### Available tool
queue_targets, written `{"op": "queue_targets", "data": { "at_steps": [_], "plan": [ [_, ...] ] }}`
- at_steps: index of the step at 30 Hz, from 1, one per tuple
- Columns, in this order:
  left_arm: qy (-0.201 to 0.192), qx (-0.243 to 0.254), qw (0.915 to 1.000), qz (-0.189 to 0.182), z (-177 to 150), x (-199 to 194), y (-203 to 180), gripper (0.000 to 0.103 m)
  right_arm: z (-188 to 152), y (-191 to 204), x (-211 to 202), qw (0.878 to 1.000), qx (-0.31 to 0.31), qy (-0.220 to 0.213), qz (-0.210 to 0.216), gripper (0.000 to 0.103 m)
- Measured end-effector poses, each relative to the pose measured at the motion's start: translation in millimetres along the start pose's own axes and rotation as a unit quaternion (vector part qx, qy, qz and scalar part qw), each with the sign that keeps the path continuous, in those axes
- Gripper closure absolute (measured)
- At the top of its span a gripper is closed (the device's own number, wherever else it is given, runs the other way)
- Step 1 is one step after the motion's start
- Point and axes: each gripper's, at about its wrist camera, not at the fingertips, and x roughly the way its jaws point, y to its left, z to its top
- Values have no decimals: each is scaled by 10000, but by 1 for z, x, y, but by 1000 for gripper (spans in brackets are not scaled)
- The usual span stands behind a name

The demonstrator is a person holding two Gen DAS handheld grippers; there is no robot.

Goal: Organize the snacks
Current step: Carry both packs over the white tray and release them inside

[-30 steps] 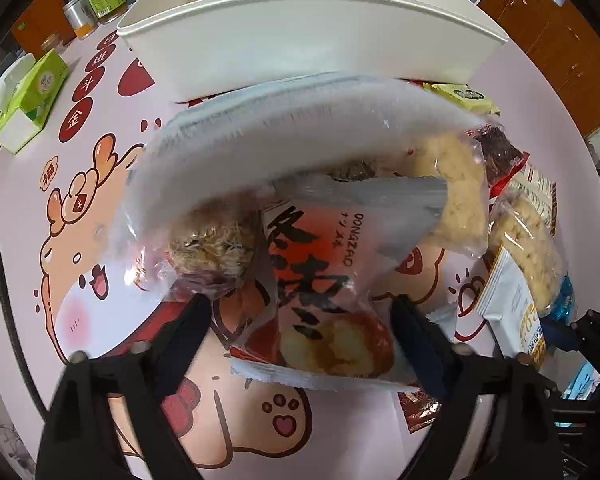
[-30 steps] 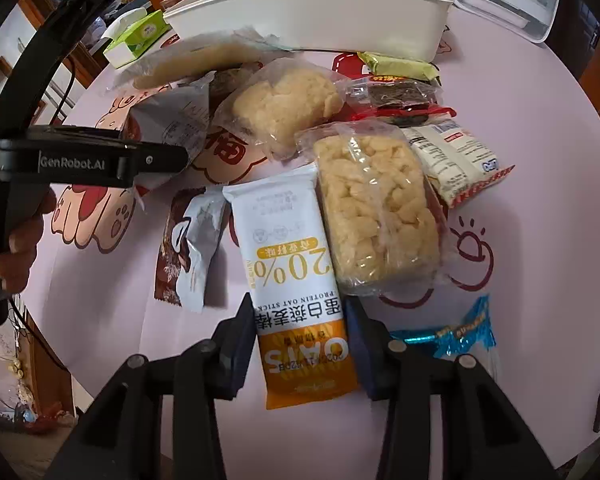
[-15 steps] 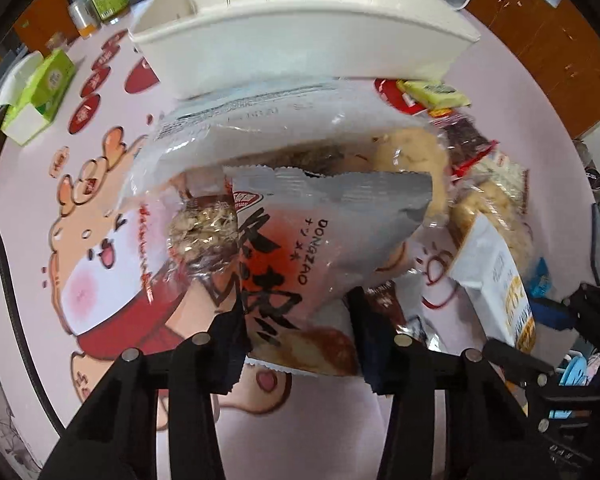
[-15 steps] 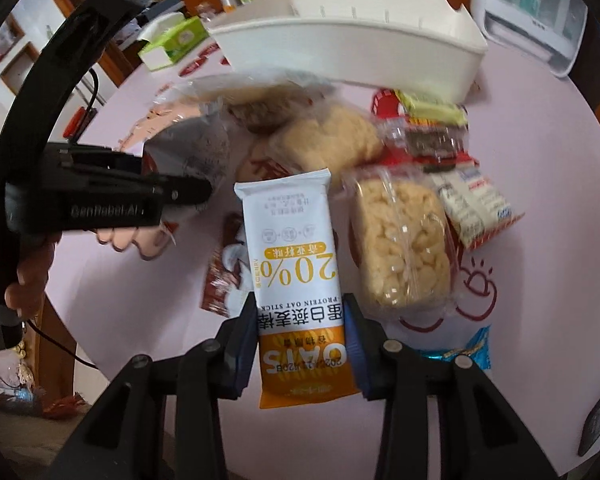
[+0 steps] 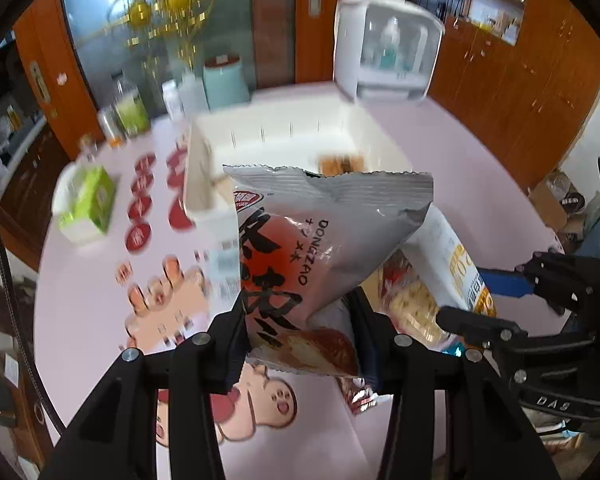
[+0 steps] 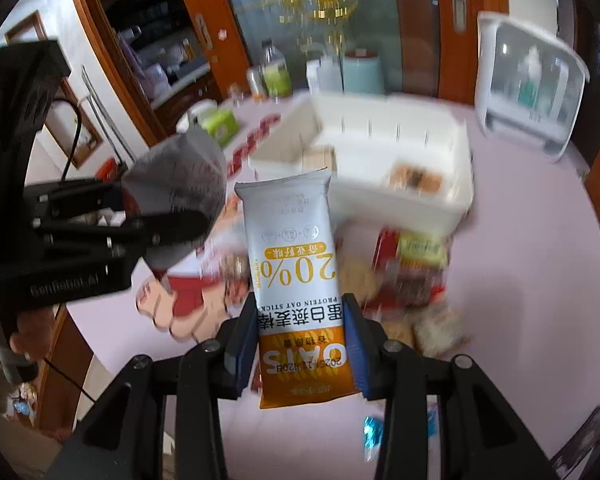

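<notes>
Item 1: silver snack bag (image 5: 320,248), light, crinkly, slippery; left gripper (image 5: 300,344) pinches its bottom edge.
Item 2: oat bar pack (image 6: 296,280), light, fairly stiff; right gripper (image 6: 300,344) clamps its lower end.

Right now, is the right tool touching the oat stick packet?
Touching. The right wrist view shows the right tool with both pads pressed on the lower sides of the oat stick packet, held clear above the table.

Motion blur smears the white bin (image 5: 300,136) and the contents of its compartments, which cannot be identified. The loose snack packets (image 6: 412,276) on the worktop (image 6: 540,264) are likewise blurred. The silver snack bag (image 5: 312,256) hides the bin's near wall. The oat bar packet (image 6: 296,276) covers packets lying behind it.
</notes>
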Motion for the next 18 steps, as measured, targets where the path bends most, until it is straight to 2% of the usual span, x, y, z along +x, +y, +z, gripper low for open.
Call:
{"op": "queue_targets", "data": {
  "at_steps": [3,7,13,18],
  "plan": [
    [-272,84,9995,149,21,-15,2,58,27,-2,-17,9996,-84,-253,-112,63],
    [-370,132,9981,470,51,-21,6,58,63,-10,-31,9978,-209,-451,-428,63],
    [-681,82,9939,866,106,-30,22,57,126,-31,-52,9928,-39,-888,-801,62],
    [-802,-155,9921,951,153,-20,40,57,173,-47,-45,9903,27,-1015,-943,61]
  ]
}}
